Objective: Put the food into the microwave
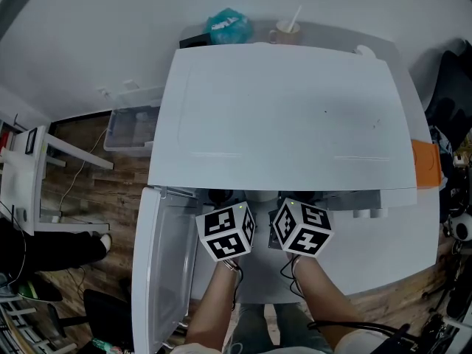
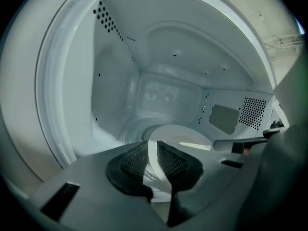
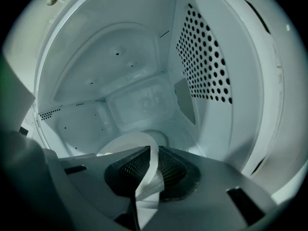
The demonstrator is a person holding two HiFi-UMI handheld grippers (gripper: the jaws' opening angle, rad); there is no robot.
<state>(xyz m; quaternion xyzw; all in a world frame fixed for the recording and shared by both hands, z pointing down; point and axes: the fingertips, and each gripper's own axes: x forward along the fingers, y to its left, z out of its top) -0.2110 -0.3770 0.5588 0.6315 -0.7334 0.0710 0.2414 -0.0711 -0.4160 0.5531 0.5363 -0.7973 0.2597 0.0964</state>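
Observation:
The white microwave [image 1: 284, 116] stands with its door [image 1: 158, 271] swung open to the left. Both grippers reach into its cavity; in the head view only their marker cubes show, and the jaws are hidden under the microwave's top. In the left gripper view, my left gripper [image 2: 153, 150] is shut on the rim of a white plate [image 2: 180, 134], held low over the cavity floor. My right gripper [image 3: 153, 154] is shut on the same plate [image 3: 126, 143] from the other side. Food on the plate cannot be made out.
Perforated vents line the cavity's right wall [image 3: 204, 57] and a mica cover [image 2: 224, 118] sits low on it. Behind the microwave are a teal bag [image 1: 227, 26] and a cup with a straw [image 1: 286, 29]. A clear plastic bin [image 1: 133, 127] stands on the floor at left.

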